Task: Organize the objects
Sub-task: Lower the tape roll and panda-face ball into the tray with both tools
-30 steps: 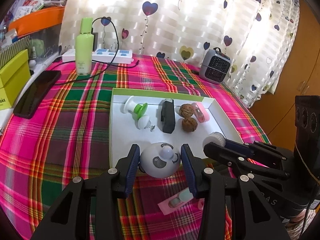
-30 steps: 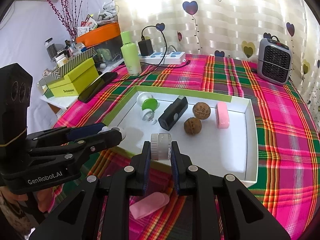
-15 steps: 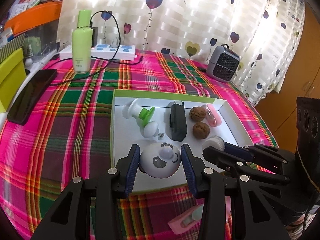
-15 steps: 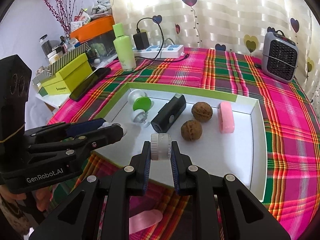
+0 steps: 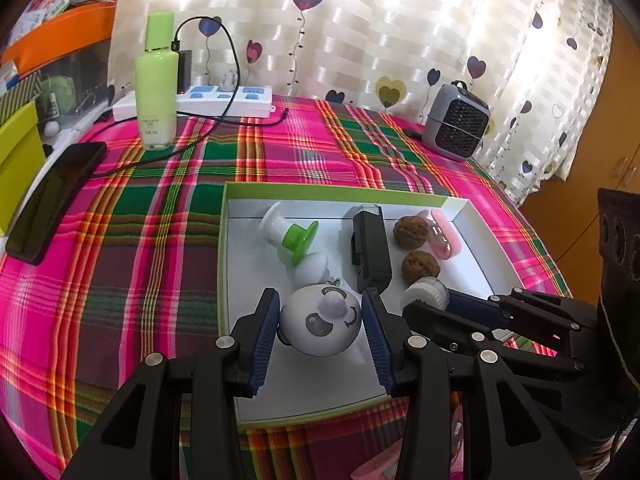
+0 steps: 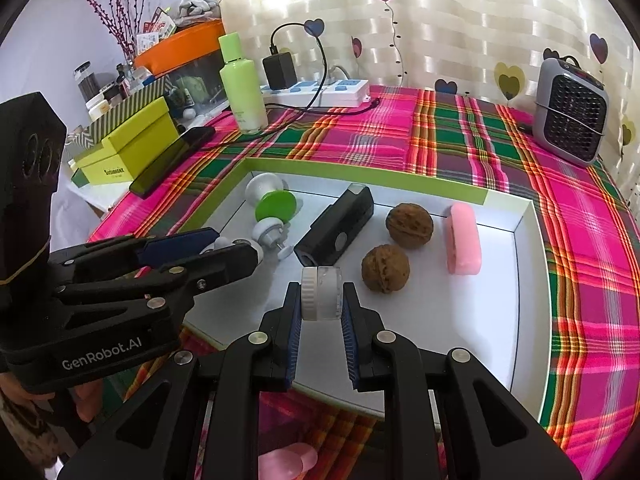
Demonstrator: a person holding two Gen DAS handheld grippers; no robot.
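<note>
Both grippers were over the near end of the white tray [image 5: 460,216] on the plaid-covered table [image 5: 120,240]. The left gripper [image 5: 320,320] had its fingers pinching a round panda-faced toy [image 5: 320,326], held above the tray's near left part. The right gripper [image 6: 320,304] had its fingers pinching a small clear jar with a white lid [image 6: 320,294] (lid turned left). Farther in the tray lay two walnuts [image 6: 409,225], a black case [image 6: 336,229] and a pink soap-like bar [image 6: 463,244].
</note>
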